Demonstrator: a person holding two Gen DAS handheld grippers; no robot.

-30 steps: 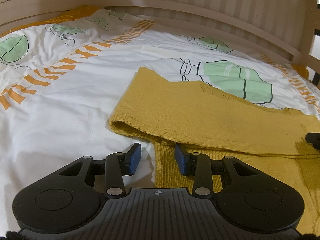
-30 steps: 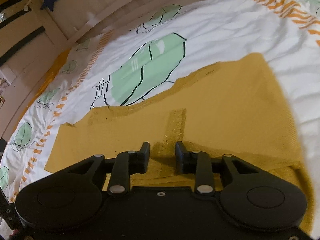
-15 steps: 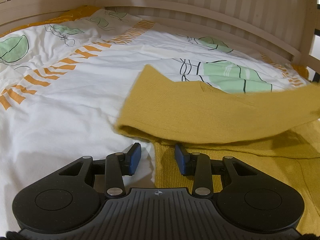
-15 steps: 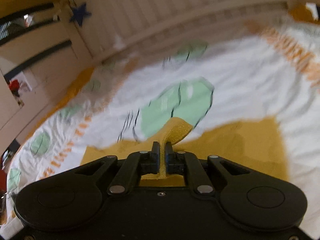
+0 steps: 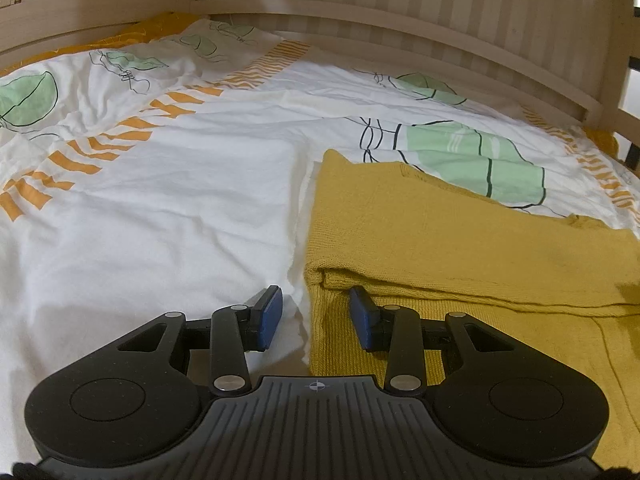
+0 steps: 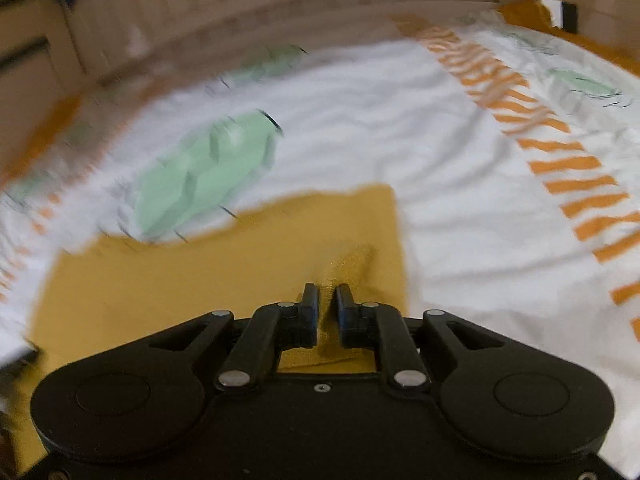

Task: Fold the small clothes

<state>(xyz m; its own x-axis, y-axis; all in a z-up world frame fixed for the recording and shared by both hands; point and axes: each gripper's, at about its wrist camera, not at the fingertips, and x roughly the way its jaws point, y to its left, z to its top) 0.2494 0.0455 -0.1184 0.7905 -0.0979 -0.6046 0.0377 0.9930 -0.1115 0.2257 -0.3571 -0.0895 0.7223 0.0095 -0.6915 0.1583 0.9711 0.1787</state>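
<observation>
I see the yellow sweater (image 5: 460, 248) lying flat on the bed cover (image 5: 168, 216), to the right of centre in the left wrist view. One part of it is folded over the rest, forming a doubled edge just ahead of the left gripper (image 5: 316, 318).

Left gripper: the jaws stand wide apart and hold nothing. The left finger (image 5: 267, 318) sits over bare white cover. The right finger (image 5: 365, 322) sits over the ribbed hem of the sweater, just below the folded edge. I cannot tell whether either pad touches the fabric.

Right gripper (image 6: 327, 316): the jaws are nearly closed, with only a narrow gap between them. A raised pinch of yellow fabric runs forward from that gap. The view is blurred, so I cannot tell whether the pads are clamping the fabric or lying just beside it.

In the right wrist view the sweater (image 6: 224, 276) spreads to the left and ahead of the gripper, on the bed cover (image 6: 460, 208), which is printed with green leaves and orange stripes. A wooden slatted bed rail (image 5: 420, 12) borders the far side of the bed.
</observation>
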